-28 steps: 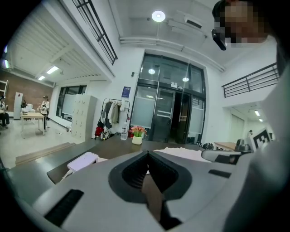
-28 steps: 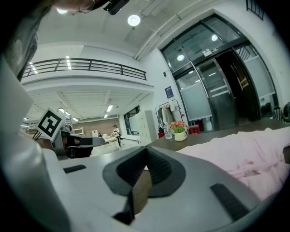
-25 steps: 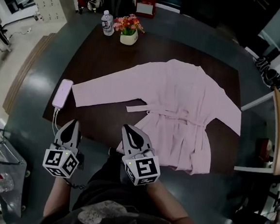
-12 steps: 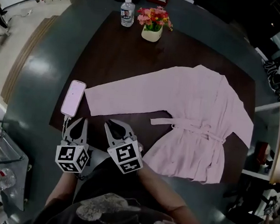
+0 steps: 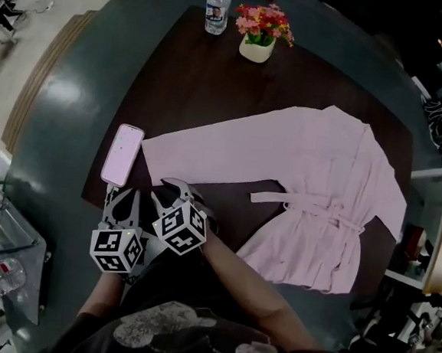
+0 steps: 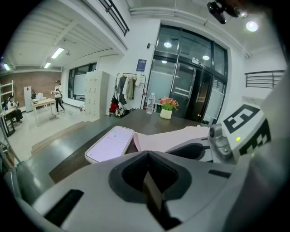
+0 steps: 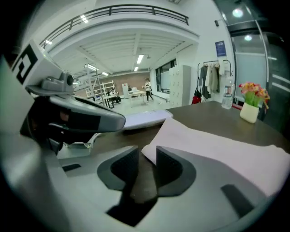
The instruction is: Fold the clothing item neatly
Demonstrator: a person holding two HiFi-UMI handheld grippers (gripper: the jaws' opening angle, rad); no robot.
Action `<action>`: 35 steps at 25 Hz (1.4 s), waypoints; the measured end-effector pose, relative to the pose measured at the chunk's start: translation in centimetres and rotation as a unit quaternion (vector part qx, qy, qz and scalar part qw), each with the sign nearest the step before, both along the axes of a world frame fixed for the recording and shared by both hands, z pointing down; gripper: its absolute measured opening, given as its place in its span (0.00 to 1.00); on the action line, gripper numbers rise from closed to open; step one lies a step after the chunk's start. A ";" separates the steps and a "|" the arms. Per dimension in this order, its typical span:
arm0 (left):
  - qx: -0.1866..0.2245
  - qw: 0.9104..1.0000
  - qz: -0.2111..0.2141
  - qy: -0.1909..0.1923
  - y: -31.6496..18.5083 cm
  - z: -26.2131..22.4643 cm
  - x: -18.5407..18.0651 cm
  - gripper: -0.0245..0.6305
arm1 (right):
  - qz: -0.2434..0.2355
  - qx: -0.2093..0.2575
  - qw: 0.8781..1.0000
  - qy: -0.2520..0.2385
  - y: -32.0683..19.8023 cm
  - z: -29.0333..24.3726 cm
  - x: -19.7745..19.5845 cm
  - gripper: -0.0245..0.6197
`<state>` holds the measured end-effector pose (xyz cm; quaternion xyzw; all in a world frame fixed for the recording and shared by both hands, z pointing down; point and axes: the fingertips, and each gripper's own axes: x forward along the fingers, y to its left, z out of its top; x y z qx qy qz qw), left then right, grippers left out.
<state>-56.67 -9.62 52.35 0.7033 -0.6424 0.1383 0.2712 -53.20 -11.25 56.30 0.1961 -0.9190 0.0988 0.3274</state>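
A pink robe (image 5: 321, 173) lies spread flat on the dark table (image 5: 190, 92), its belt tied across the waist. Its long left sleeve (image 5: 208, 151) reaches toward me and ends in a cuff (image 7: 181, 136). My right gripper (image 5: 175, 187) hovers at the near corner of that cuff. Its jaws (image 7: 147, 156) have just been opening and now stand a little apart, the cuff corner just ahead of the gap, with nothing pressed. My left gripper (image 5: 125, 194) is right beside it on the left. It is shut and empty (image 6: 147, 156) and points at the phone (image 6: 111, 142).
The pink phone (image 5: 123, 154) lies at the table's left edge with a cable running off it. At the far edge stand a water bottle (image 5: 216, 0) and a pot of flowers (image 5: 257, 48). A wooden chair (image 5: 439, 229) is at the right.
Both grippers have come forward and down to the table. The right one has swung left from the robe's hem to the sleeve cuff and now sits beside the left gripper.
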 end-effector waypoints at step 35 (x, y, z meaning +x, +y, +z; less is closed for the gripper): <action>0.095 0.988 0.117 0.035 -9.4 -6.1 22.5 0.05 | 0.239 0.047 0.958 -0.154 -9.9 -13.9 28.6 0.05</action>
